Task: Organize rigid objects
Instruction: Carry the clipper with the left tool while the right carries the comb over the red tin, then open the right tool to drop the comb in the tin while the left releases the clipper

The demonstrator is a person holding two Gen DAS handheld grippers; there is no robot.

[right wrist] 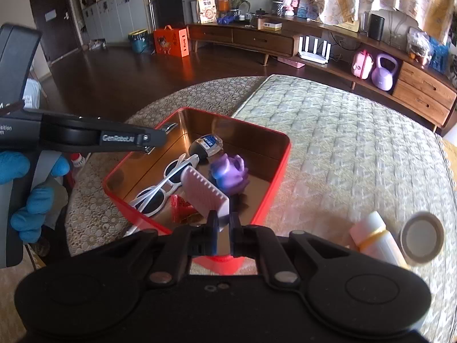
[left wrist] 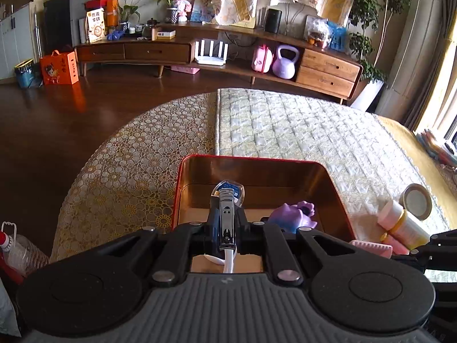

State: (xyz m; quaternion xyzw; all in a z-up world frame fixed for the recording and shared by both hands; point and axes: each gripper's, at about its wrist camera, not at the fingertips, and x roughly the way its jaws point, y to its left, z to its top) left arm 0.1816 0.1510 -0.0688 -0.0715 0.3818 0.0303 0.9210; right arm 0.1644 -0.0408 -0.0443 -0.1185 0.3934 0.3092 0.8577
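In the left wrist view, your left gripper (left wrist: 225,223) is clamped on a chrome nail clipper (left wrist: 226,217), held above the red tin (left wrist: 251,161) that sits on the quilted bed (left wrist: 314,131); a purple toy (left wrist: 294,217) lies in the tin at 3 o'clock from the clipper. The clipper looks small, stiff and slick, so in my judgement a grip across its flat sides near the middle holds best. In the right wrist view, your right gripper (right wrist: 224,223) is clamped on the end of a pink comb (right wrist: 204,191), which slants up over the tin toward 11 o'clock; it seems light and rigid, though its teeth could snag. White sunglasses (right wrist: 162,188) lie in the tin at 10 o'clock, thin-armed and likely fragile. Pale bottles (right wrist: 374,237) rest on the bed at 3 o'clock, outside the tin.
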